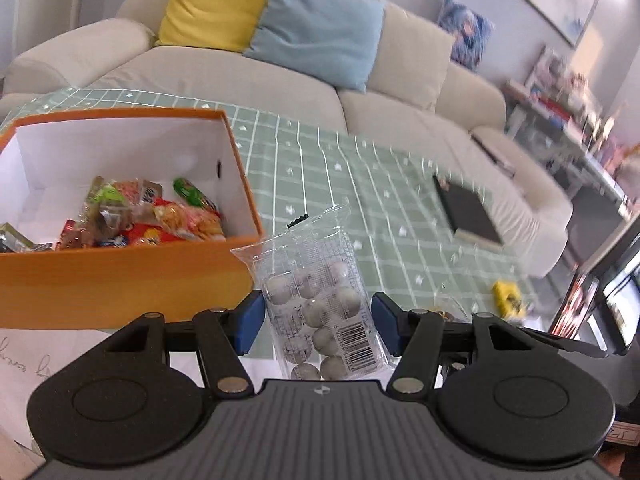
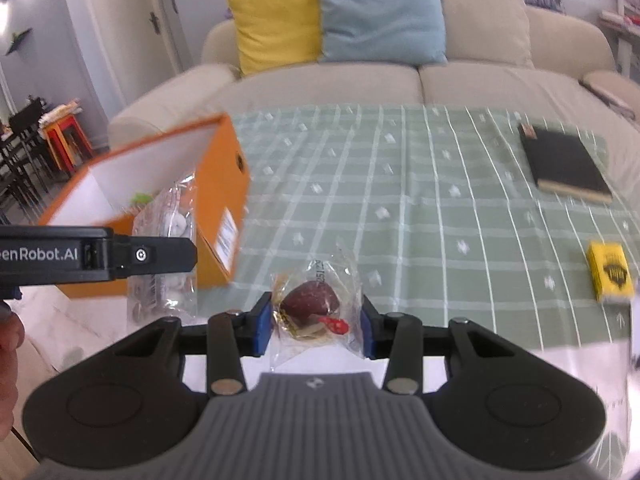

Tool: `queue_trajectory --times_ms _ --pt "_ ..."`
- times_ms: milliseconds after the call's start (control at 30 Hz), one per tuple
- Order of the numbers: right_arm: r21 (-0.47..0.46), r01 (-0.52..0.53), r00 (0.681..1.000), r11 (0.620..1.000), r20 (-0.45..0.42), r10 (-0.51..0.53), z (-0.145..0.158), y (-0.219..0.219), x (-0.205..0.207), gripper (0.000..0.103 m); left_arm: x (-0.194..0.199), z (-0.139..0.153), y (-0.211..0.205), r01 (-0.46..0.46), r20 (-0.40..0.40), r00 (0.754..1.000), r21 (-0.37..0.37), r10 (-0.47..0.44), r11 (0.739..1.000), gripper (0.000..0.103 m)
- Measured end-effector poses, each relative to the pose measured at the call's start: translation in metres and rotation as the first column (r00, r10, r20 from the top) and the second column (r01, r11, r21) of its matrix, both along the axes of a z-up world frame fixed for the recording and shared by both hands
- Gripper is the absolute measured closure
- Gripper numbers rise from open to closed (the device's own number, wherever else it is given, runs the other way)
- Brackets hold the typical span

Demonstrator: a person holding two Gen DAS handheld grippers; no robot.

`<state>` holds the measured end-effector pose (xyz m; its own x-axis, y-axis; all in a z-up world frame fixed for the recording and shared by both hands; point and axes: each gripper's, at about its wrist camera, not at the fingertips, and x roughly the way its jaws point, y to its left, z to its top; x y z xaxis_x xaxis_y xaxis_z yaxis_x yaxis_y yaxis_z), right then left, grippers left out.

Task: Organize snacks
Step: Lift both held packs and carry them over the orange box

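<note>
Left wrist view: the box, orange outside and white inside, sits at ten o'clock, with a heap of wrapped snacks in its bottom. Just right of it, the left gripper has a clear bag of pale round balls standing between its blue pads; the fingers sit at the bag's sides, closed on it. The bag's top edge reaches up to the box's near corner. Under it all lies the green checked cloth. At two o'clock lies a black book, and at three o'clock a yellow packet, blurred.

Right wrist view: the box is at ten o'clock, the left gripper's arm crossing in front at nine with the ball bag hanging by it. Dead centre, the right gripper is clamped on a clear wrapper with a dark red sweet inside. The book lies at one o'clock, the yellow packet at three.
</note>
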<state>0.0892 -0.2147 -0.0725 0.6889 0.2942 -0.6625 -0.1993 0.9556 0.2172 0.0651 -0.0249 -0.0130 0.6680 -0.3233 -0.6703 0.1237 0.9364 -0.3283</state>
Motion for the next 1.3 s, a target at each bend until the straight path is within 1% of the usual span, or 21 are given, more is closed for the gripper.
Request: queue_trajectory --times_ms 33,100,267,400,500,600,800,933,1033,1100,1167,1300 --pt "0.003 -0.012 1.000 1.000 0.017 0.012 0.007 0.005 0.002 0.063 0.001 0.005 0.008 -0.017 0.001 1.000 -0.022 0.017 1.000 0.036" --pt "0.007 -0.038 0.998 0.999 0.052 0.037 0.022 0.016 0.006 0.063 0.003 0.013 0.021 -0.047 0.012 0.999 -0.040 0.048 0.998 0.036" --pt "0.008 -0.111 0.988 0.994 0.108 0.110 0.048 0.051 0.022 0.063 0.010 0.034 0.057 -0.112 0.060 0.991 -0.058 0.116 0.992 0.037" --pt "0.031 -0.162 0.981 0.986 0.115 0.157 0.063 0.079 0.040 0.063 0.024 0.043 0.087 -0.156 0.052 0.986 -0.051 0.159 0.986 0.037" --pt "0.008 -0.208 0.969 0.978 0.140 0.204 0.072 0.102 0.050 0.063 0.037 0.046 0.109 -0.186 0.036 0.982 -0.051 0.188 0.981 0.037" --pt "-0.018 -0.246 0.958 0.969 0.149 0.246 0.075 0.124 0.061 0.063 0.049 0.048 0.126 -0.210 0.037 0.977 -0.012 0.210 0.978 0.037" --pt "-0.073 -0.303 0.941 0.950 0.135 0.311 0.071 0.159 0.093 0.063 0.082 0.047 0.153 -0.204 0.011 0.979 0.054 0.204 0.977 0.038" --pt "-0.138 -0.339 0.929 0.930 0.107 0.355 0.060 0.179 0.120 0.063 0.101 0.041 0.164 -0.205 0.003 0.979 0.088 0.205 0.975 0.038" --pt "-0.172 -0.357 0.925 0.918 0.072 0.373 0.048 0.192 0.138 0.063 0.115 0.031 0.169 -0.188 -0.039 0.980 0.136 0.195 0.973 0.038" --pt "-0.190 -0.356 0.928 0.915 0.040 0.370 0.038 0.200 0.151 0.063 0.123 0.022 0.168 -0.185 -0.063 0.977 0.209 0.202 0.960 0.038" --pt "-0.217 -0.356 0.930 0.909 0.010 0.367 0.027 0.207 0.161 0.063 0.132 0.009 0.166 -0.185 -0.091 0.971 0.299 0.221 0.936 0.038" --pt "-0.284 -0.357 0.932 0.890 -0.039 0.361 0.006 0.220 0.173 0.063 0.145 -0.016 0.164 -0.152 -0.164 0.958 0.407 0.236 0.901 0.039"
